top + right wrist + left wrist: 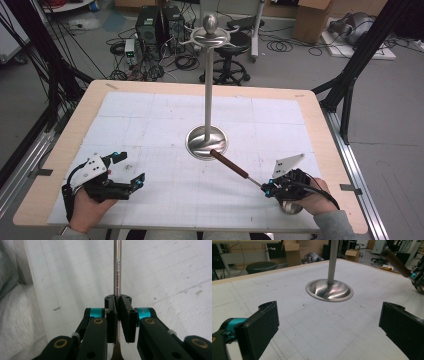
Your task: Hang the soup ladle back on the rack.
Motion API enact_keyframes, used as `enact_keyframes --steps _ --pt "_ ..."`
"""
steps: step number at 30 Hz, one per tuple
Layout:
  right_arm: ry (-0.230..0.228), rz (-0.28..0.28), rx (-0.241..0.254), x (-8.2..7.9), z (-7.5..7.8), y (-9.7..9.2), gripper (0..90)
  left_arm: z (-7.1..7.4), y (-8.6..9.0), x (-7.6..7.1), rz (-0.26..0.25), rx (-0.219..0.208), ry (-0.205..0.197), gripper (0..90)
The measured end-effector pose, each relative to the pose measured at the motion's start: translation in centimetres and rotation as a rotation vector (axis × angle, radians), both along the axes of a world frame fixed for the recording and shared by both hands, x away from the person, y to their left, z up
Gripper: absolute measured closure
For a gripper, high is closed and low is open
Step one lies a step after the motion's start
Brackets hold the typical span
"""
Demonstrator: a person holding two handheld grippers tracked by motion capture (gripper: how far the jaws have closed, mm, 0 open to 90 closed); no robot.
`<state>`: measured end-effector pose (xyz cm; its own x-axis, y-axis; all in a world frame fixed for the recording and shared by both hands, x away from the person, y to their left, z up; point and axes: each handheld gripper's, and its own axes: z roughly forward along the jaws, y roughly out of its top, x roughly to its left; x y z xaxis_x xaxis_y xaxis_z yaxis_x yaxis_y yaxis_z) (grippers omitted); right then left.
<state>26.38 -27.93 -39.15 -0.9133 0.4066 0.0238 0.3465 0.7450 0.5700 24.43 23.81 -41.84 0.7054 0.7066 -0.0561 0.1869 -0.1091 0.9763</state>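
The right tongs are pinched tight on the thin metal stem of a ladle. Its brown handle points up and away, toward the round base of the tall metal stand in the middle of the worktop. Maybe the ladle will hang on the hooks at the top. The left tongs wait wide apart, holding nothing.

The floor is grey. Past the table stand a black stool, dark computer boxes, brown cardboard boxes and lots of loose cables.
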Motion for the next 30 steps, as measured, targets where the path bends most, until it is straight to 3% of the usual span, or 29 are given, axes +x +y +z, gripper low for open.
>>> enact_keyframes --steps 13,22,30 --pt "-0.049 -0.055 0.100 0.1 0.8 -1.1 84.6 0.0 0.0 -0.1 0.001 -0.005 -0.001 3.2" --pt "-0.087 -0.076 0.242 0.2 1.5 -1.8 84.6 0.0 0.0 -0.1 0.002 -0.006 -0.001 3.2" --pt "-0.106 -0.096 0.317 0.7 1.8 -2.6 84.6 0.0 -0.1 -0.1 0.000 -0.001 0.000 3.2"
